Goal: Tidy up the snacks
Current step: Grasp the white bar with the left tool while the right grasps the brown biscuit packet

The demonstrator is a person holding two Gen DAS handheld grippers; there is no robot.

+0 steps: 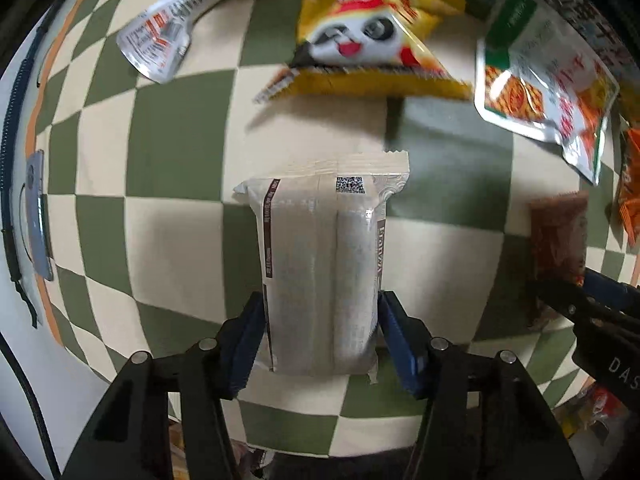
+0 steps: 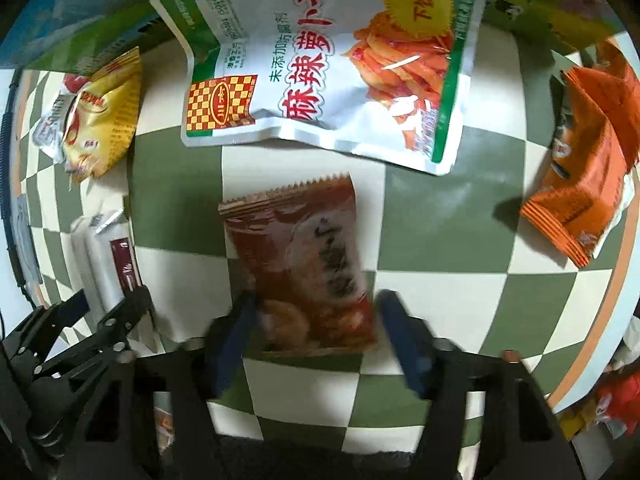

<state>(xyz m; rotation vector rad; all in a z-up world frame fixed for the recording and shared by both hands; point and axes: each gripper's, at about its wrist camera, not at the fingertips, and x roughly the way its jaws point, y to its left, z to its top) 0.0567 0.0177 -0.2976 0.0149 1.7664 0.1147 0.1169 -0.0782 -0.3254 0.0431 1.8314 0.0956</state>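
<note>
On the checkered worktop (image 1: 160,232), left tool (image 1: 322,320) grips a grey wafer packet (image 1: 320,264); right tool (image 2: 316,328) (fingers blurred) grips a red-brown snack packet (image 2: 304,264).

Around the white-and-green radish pouch (image 2: 324,68), six other snack packs lie on one checkered cloth (image 2: 460,300): one silver wafer pack (image 1: 320,272), one red-brown packet (image 2: 308,272), one yellow panda bag (image 1: 372,40), one orange packet (image 2: 592,160), one red-and-white sachet (image 1: 192,20).
</note>
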